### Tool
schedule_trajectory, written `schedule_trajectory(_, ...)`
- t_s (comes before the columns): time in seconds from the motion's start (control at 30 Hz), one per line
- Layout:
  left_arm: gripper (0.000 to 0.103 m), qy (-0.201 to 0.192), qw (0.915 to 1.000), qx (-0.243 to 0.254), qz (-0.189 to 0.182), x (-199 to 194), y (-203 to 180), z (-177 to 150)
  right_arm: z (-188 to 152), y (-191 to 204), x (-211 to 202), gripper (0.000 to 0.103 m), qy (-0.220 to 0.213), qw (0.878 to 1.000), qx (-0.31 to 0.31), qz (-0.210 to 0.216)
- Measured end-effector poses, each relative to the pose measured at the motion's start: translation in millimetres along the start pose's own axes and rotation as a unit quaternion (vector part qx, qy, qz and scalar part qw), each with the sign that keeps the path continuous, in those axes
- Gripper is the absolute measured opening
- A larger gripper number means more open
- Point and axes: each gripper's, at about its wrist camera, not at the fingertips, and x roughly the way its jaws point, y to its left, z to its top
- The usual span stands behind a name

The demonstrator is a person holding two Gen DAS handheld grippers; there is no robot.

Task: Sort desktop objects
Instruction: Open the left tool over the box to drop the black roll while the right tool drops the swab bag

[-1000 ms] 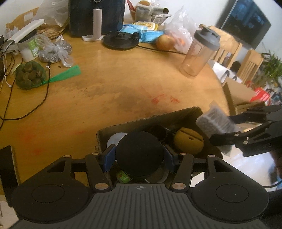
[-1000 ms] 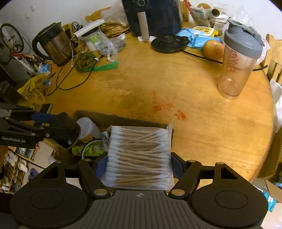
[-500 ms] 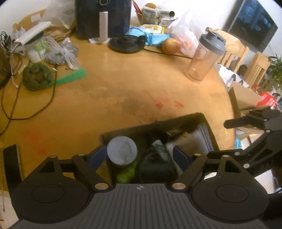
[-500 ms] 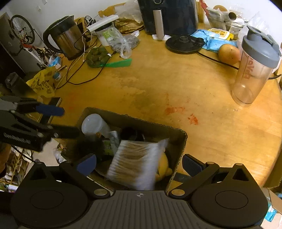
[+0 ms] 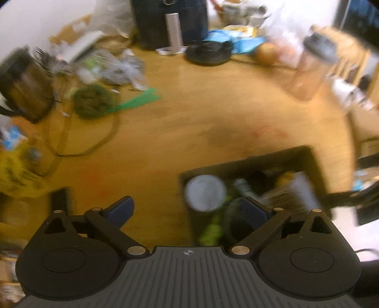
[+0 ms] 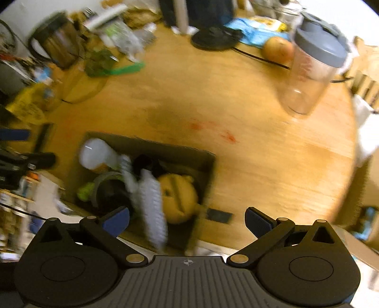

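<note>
A brown cardboard box (image 5: 305, 151) (image 6: 165, 148) sits at the near edge of the round wooden table (image 5: 189, 113). In it lie a white-capped bottle (image 5: 205, 193) (image 6: 98, 154), a pack of cotton swabs (image 6: 151, 201) (image 5: 305, 189), a yellow round object (image 6: 178, 195) and green and black items. My left gripper (image 5: 187, 209) is open and empty, left of the box. My right gripper (image 6: 187, 219) is open and empty over the box's near right corner. Both views are blurred.
At the back stand a dark appliance (image 5: 170, 21), a black round base (image 5: 208, 52), an orange fruit (image 6: 278, 48) and a shaker bottle (image 6: 312, 68). A kettle (image 6: 59, 41), a green net bag (image 5: 91, 100), cables and plastic bags lie at the left.
Both grippers opened and let go: the black round item and the cotton swab pack dropped into the box. Both grippers have pulled back; the left one has swung left.
</note>
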Motion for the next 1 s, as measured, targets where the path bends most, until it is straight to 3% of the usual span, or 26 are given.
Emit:
schedule_trajectory(0.13,0.103,0.001,0.9968,0.023,0.077,0.9,-9.6,-2.5,-0.9,7.1,7.2,0.103,0.035,0.989,-0.055,-0.133)
schedule_trajectory(0.23,0.103,0.022,0.9961,0.005,0.085,4.5,-7.7,-4.6,-3.7,8.1,8.4,0.103,0.043,0.983,-0.079,-0.16)
schedule_trajectory(0.43,0.103,0.068,0.9957,-0.059,0.024,12.1,5.4,-11.1,-5.6,4.7,8.6,0.103,0.051,0.99,-0.053,-0.117)
schedule_trajectory(0.57,0.103,0.093,0.9923,-0.08,-0.016,19.8,12.3,-16.2,-4.8,-0.8,8.1,0.103,0.056,0.998,0.017,-0.021)
schedule_trajectory(0.63,0.103,0.1,0.9916,-0.079,-0.027,23.3,13.8,-17.8,-5.8,-0.2,8.7,0.103,0.057,0.997,0.049,0.0)
schedule_trajectory(0.83,0.103,0.11,0.9905,-0.064,-0.052,27.0,16.7,-19.0,-5.1,10.5,12.9,0.103,0.063,0.995,0.074,-0.005)
schedule_trajectory(1.0,0.103,0.122,0.9851,-0.07,-0.099,32.7,22.8,-21.8,-4.7,17.5,15.4,0.103,0.067,0.994,0.09,-0.005)
